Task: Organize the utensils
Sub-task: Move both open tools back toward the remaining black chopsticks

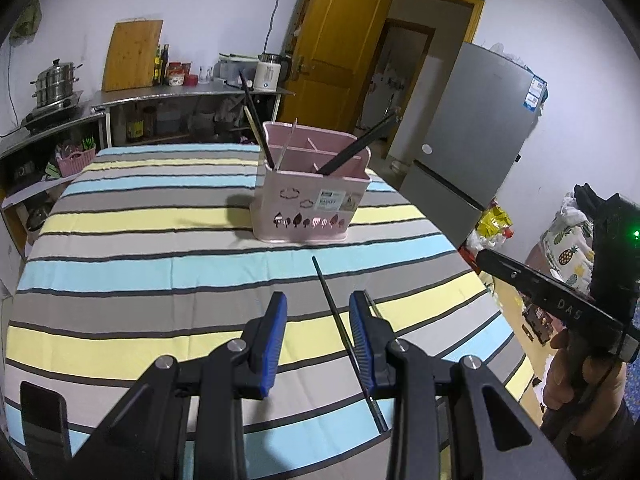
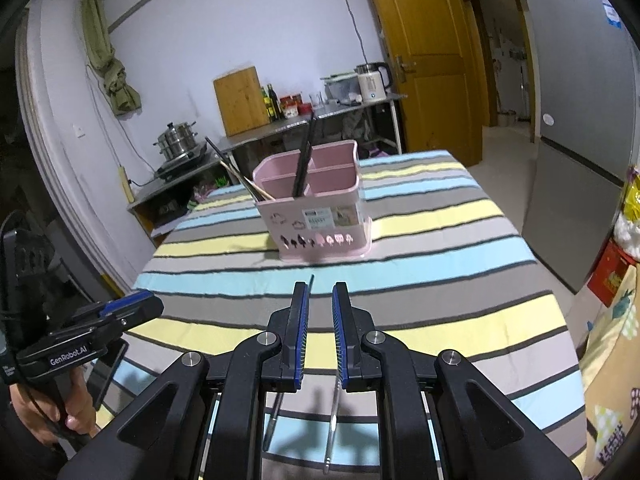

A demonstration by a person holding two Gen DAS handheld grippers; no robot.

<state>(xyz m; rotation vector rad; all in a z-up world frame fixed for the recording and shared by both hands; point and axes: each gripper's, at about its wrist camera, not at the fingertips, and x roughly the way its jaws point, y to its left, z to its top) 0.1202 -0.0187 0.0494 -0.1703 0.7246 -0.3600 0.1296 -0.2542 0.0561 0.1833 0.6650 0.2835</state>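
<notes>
L gripper (image 1: 318, 334) fingers part-open over a chopstick (image 1: 340, 324) on counter (image 1: 120, 240), lined up for pickup; R gripper (image 2: 320, 330) narrow, empty; caddy (image 1: 316, 208) ahead.

Walls (image 2: 224, 20) are plain white. A steel counter (image 1: 188, 94) runs along the far wall and carries a wooden cutting board (image 1: 132, 56) leaned upright, bottles, jars and a white kettle (image 1: 267, 74). A stacked steel steamer pot (image 1: 56, 82) sits on a burner at the counter's left end. An orange-brown wooden door (image 1: 340, 44) stands open right of the counter. A grey refrigerator (image 1: 476, 128) stands beside the doorway. A green cloth (image 2: 108, 56) hangs on the wall.
</notes>
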